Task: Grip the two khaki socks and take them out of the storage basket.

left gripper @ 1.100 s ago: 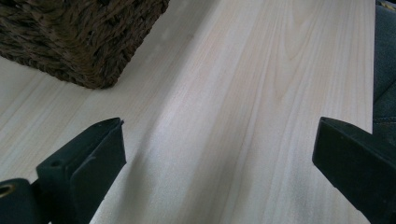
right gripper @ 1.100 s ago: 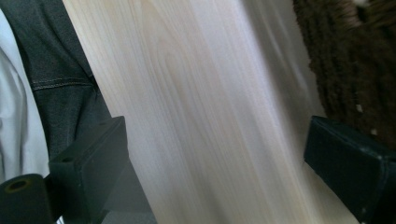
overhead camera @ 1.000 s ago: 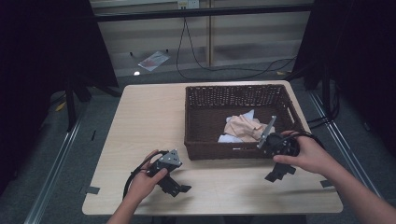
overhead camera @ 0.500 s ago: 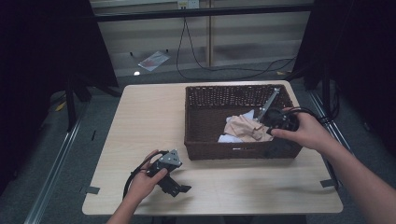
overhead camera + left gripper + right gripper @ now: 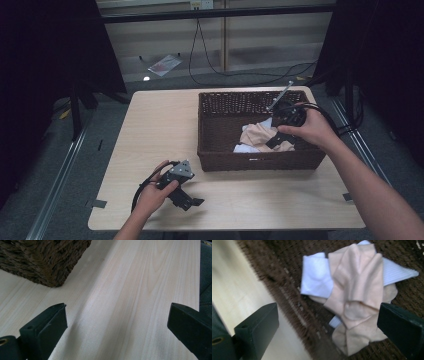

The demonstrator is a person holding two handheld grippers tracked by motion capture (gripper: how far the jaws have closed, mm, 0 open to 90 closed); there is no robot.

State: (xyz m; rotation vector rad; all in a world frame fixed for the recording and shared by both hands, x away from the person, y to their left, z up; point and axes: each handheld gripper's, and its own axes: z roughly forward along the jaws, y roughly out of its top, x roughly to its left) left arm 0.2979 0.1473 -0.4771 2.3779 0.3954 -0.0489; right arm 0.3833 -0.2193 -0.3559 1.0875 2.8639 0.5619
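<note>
A dark brown wicker basket (image 5: 250,162) stands on the right half of the light wooden table (image 5: 160,125). Inside it lies a crumpled beige cloth (image 5: 256,135) on top of white cloth (image 5: 244,148). My right gripper (image 5: 276,140) hovers over the basket's right part, held in a hand and tilted down toward the cloths. In the right gripper view its jaws stand wide open above the beige cloth (image 5: 357,290) and white cloth (image 5: 317,277), with nothing between them. My left gripper (image 5: 189,201) rests low at the table's front left, open (image 5: 117,322) over bare wood.
The basket's woven corner (image 5: 45,260) shows ahead of the left gripper's jaws. Cables run across the floor beyond the table (image 5: 235,75). Black stands (image 5: 75,100) flank the table's left side. A bare stretch of table (image 5: 250,200) lies in front of the basket.
The right gripper has moved from the basket's front right corner to a spot over the basket above the cloths. The left gripper stayed where it was.
</note>
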